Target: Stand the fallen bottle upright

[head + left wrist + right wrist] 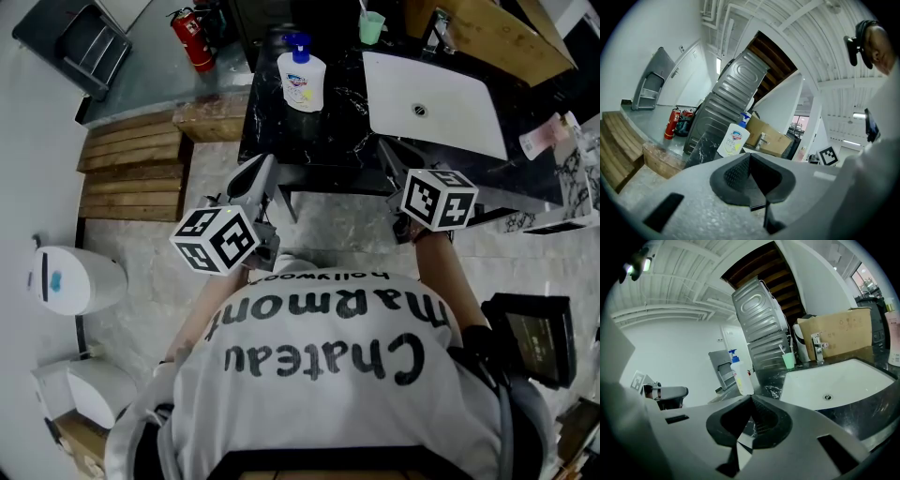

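Upright bottle well beyond left claw and right claw, both closed, empty.

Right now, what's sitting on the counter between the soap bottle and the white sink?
Nothing: in the head view, only bare black marble counter separates the soap bottle from the white sink.

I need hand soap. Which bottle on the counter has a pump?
The white bottle left of the sink, with a blue pump; the pink bottle at the right edge shows none.
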